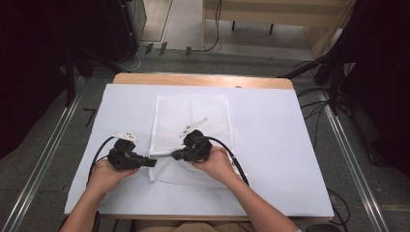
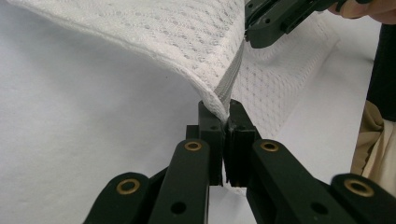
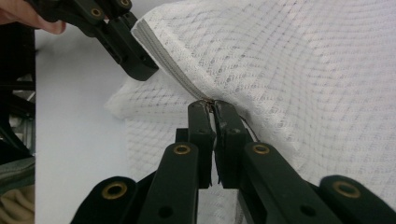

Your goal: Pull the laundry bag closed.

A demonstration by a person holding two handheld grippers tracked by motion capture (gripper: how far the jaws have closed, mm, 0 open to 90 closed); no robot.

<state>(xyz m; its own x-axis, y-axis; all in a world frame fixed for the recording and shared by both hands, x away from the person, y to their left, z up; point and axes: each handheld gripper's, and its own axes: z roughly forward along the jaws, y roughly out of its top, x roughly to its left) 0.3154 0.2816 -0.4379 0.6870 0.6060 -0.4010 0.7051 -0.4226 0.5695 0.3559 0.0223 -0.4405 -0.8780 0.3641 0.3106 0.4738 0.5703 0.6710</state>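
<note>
mesh bag (image 1: 192, 126) | left tool (image 1: 151, 163) – clamped on corner | right tool (image 1: 175, 155) – clamped on zipper (image 3: 175, 74) | white sheet (image 1: 270, 145) underneath

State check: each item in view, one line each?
White mesh zippered laundry bag: lying on the sheet, near left edge lifted, zipper closed between the claws.
Left claw: shut on the bag's corner at the zipper end.
Right claw: shut on the zipper line, likely at the pull.
White sheet covering the table: flat.

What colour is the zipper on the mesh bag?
Light grey zipper on the white mesh bag, clearest in the left gripper view.
</note>
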